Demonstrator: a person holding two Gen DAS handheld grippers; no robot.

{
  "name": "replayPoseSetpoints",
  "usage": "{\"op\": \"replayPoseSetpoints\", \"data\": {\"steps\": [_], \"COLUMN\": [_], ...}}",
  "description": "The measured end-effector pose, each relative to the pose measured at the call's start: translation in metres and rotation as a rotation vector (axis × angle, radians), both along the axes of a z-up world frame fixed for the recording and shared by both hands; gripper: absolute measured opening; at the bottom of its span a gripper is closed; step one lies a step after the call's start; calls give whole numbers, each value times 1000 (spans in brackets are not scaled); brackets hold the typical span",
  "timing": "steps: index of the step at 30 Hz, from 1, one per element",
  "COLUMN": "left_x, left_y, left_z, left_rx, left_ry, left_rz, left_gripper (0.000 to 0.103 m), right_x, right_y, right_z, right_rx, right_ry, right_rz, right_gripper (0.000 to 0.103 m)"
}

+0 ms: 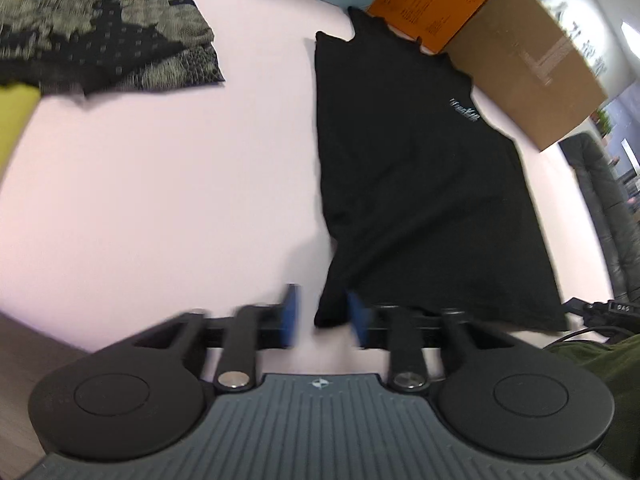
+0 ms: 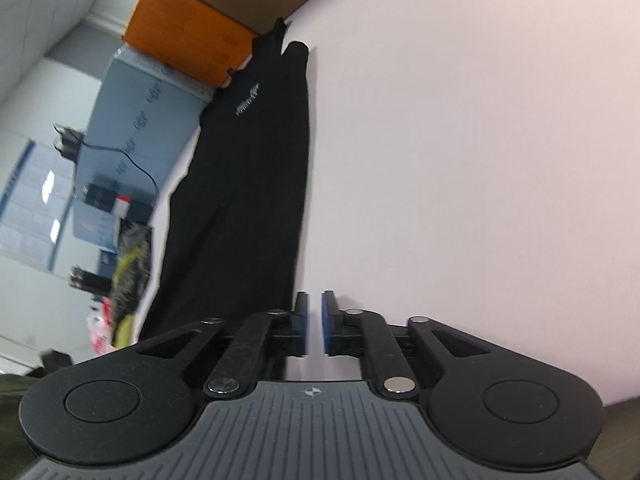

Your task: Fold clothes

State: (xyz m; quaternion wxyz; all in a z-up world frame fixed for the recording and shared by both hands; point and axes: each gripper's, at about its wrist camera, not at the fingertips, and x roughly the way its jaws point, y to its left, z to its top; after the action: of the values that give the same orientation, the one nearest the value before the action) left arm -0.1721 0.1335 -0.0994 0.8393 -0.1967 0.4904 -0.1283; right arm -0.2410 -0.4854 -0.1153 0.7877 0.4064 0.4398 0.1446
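A black garment point(image 1: 420, 184) with a small pale logo lies flat on the pale pink table point(image 1: 180, 200), folded into a long strip. My left gripper point(image 1: 324, 316) is open at its near end. The garment's near left corner lies in the gap between the blue pads point(image 1: 290, 316), and they do not press on it. In the right wrist view the same garment point(image 2: 248, 200) stretches away to the left of my right gripper point(image 2: 315, 320). That gripper is open by a narrow gap, with only bare table point(image 2: 460, 180) between its pads.
A black-and-cream patterned garment point(image 1: 100, 40) lies at the far left with yellow-green cloth point(image 1: 16, 112) beside it. An orange box point(image 1: 436, 0) and a brown cardboard box point(image 1: 532, 72) stand behind the black garment. A dark chair point(image 1: 612, 220) is off the table's right edge.
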Motion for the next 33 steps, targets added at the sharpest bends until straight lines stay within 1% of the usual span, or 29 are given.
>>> {"op": "replayPoseSetpoints", "data": {"steps": [1,2,3,5,6,7,8,9,10,11,12,15,18,19,21,22,24,26,27,28,29,30,31,33], "left_x": [-5,-10,-12,-16,-16,-16,-16,-15,-14,-14,-14,-14,-17,-18,-20,-20,-20,-22,-23,-24,-25,-26,-27,-29], "left_y": [1,2,1,-2,-4,-7,-9,-10,-11,-11,-11,-14,-19,-21,-26,-29,-34,-38,-40,-41,-42,-43,-42,-39], "left_z": [1,1,2,-1,-2,-2,-3,-2,-1,0,0,2,3,3,2,2,1,1,1,1,1,2,4,11], "left_rx": [-25,-50,-62,-74,-63,-53,-43,-41,-43,-42,-40,19,76,91,126,146,170,181,183,183,185,187,185,178], "left_ry": [-9,-18,-24,-19,-24,-29,-34,-40,-47,-53,-58,-73,-107,-121,-153,-166,-187,-202,-210,-213,-214,-214,-216,-230], "left_rz": [7,14,22,14,11,8,4,2,-3,-11,-19,-58,-90,-92,-97,-104,-115,-132,-144,-157,-167,-176,-185,-193], "left_gripper": [71,79,82,82,83,84,84,84,84,84,84,84,84,84,78,73,68,66,55,40,34,18,5,5], "right_x": [-3,-6,-8,-8,-7,-6,-3,0,2,4,6,5,6,7,7,7,7,6,4,4,3,2,2,2], "right_y": [3,7,10,22,28,34,44,54,59,62,60,41,29,27,24,22,14,10,5,2,0,-2,-4,-7], "right_z": [1,2,3,6,7,9,11,14,13,12,12,16,24,25,28,29,28,25,25,24,23,23,23,23], "right_rx": [17,33,49,1,-25,-52,-94,-138,-127,-110,-59,62,109,113,118,122,143,158,156,155,152,149,142,127], "right_ry": [-6,-11,-17,-20,-21,-23,-27,-31,-28,-23,-26,-57,-86,-88,-92,-94,-97,-100,-100,-99,-97,-95,-93,-87], "right_rz": [14,30,46,79,96,113,162,215,232,245,227,108,38,31,19,12,-26,-65,-76,-85,-92,-99,-102,-111], "right_gripper": [56,59,59,59,58,50,24,10,5,5,5,5,5,5,5,5,5,5,5,5,5,5,5,5]}}
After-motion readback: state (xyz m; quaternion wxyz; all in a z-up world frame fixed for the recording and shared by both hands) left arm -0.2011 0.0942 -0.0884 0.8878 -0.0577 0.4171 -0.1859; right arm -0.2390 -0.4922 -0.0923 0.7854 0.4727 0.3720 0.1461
